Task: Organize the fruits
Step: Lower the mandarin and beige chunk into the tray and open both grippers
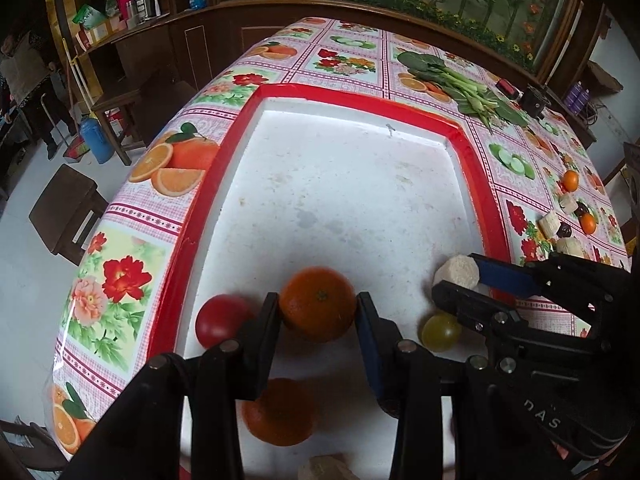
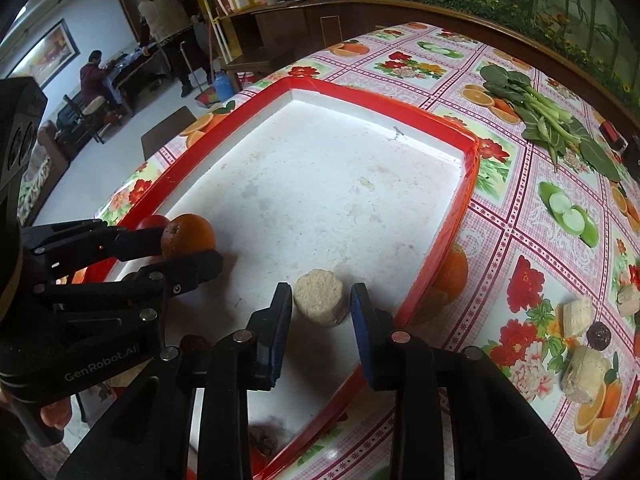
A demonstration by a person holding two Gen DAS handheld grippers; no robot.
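A white tray with a red rim (image 1: 360,96) lies on the flowered tablecloth. In the left wrist view my left gripper (image 1: 318,300) stands open around an orange (image 1: 318,320) that rests on the tray floor, the pads close beside it. A red fruit (image 1: 222,320), a second orange (image 1: 280,412) and a green fruit (image 1: 440,332) lie near it. In the right wrist view my right gripper (image 2: 320,292) is open around a pale round chunk (image 2: 320,304) on the tray floor, with a narrow gap on each side.
Leafy greens (image 2: 540,120) lie on the cloth beyond the tray. More pale chunks (image 2: 584,372), a dark fruit (image 2: 599,336) and small oranges (image 1: 570,180) lie to the tray's right. Two people (image 2: 168,20) and chairs are in the room at the left.
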